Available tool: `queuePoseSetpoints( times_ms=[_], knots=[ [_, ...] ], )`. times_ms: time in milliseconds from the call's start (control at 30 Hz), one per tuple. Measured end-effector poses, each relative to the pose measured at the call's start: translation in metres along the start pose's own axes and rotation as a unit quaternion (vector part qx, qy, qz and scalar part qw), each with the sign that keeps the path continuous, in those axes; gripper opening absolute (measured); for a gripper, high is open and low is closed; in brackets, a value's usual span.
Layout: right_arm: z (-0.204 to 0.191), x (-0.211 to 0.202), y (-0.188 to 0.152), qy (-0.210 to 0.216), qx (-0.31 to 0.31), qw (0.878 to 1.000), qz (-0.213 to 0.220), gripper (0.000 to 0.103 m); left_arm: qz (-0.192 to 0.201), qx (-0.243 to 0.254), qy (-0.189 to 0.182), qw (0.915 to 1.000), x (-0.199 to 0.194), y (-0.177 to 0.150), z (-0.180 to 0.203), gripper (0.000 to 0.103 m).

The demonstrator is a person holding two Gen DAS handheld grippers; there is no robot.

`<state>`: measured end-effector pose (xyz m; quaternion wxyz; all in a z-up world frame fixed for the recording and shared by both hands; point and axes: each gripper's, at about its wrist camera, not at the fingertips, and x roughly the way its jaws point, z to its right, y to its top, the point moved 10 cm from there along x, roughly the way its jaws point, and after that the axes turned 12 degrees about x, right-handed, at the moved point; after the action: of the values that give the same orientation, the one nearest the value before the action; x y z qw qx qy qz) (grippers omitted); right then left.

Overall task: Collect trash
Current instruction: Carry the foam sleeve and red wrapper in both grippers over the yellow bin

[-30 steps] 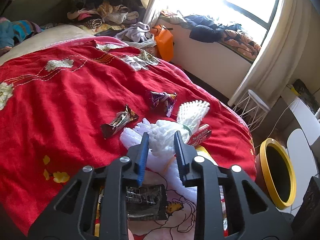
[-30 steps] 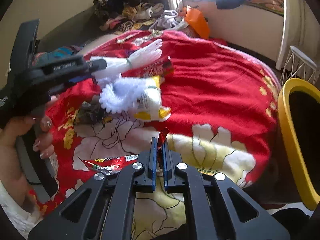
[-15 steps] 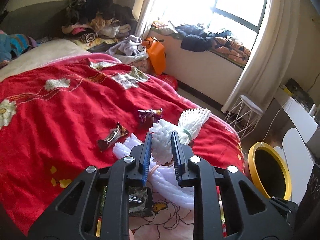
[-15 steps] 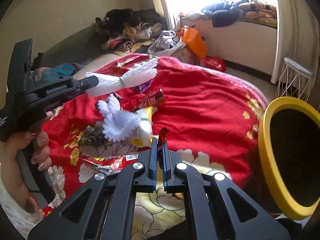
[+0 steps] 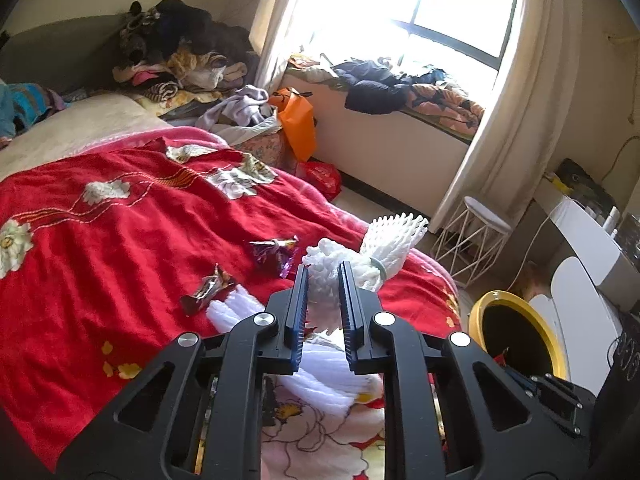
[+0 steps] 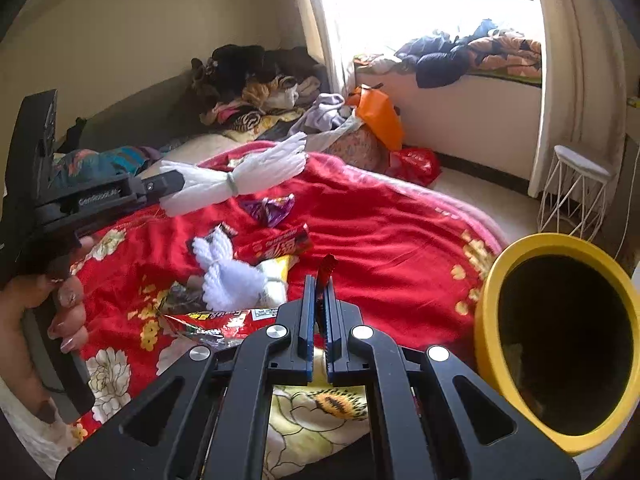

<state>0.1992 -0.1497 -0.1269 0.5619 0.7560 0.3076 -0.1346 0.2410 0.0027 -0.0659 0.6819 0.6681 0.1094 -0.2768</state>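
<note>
Carrying stage: white foam net bundle [image 5: 384, 240] between closing jaws of left gripper [image 5: 323, 280], clear of red bedspread [image 5: 120, 240]. Right gripper [image 6: 319, 286] clamped on red wrapper [image 6: 326, 266], likely foil. Next: swing both over yellow bin [image 6: 492, 280], release. Loose wrappers remain.

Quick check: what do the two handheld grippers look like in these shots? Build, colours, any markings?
Both are matte black plastic frames with triangular cutouts and round silver screw heads. The left gripper and right gripper each have two flat jaws faced with ribbed blue pads. From the right wrist view, the left unit has a pistol-style black handle and white lettering on its side, too blurred to read for sure. No cables or sleeve are visible.
</note>
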Motion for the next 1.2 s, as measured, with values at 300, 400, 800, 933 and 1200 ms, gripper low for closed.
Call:
queuePoseSetpoints(
  times_ms=[300,400,800,933,1200],
  knots=[
    [0.026,-0.018,0.019,-0.015,0.024,0.999,0.027,0.004,0.007,0.017,-0.013,0.9997,-0.009,0.007,0.022,0.01],
    [0.034,-0.023,0.024,-0.02,0.032,0.999,0.034,0.004,0.008,0.025,-0.014,0.9995,-0.01,0.008,0.029,0.01],
    [0.061,-0.038,0.038,-0.035,0.054,0.997,0.053,0.004,0.006,0.049,-0.028,0.9984,-0.013,0.005,0.054,0.01],
    [0.07,-0.042,0.041,-0.041,0.062,0.996,0.059,0.004,0.005,0.058,-0.033,0.9977,-0.013,0.003,0.063,0.01],
    [0.096,-0.051,0.047,-0.059,0.084,0.992,0.072,0.004,-0.001,0.069,-0.043,0.9966,-0.011,-0.002,0.08,0.01]
  ],
)
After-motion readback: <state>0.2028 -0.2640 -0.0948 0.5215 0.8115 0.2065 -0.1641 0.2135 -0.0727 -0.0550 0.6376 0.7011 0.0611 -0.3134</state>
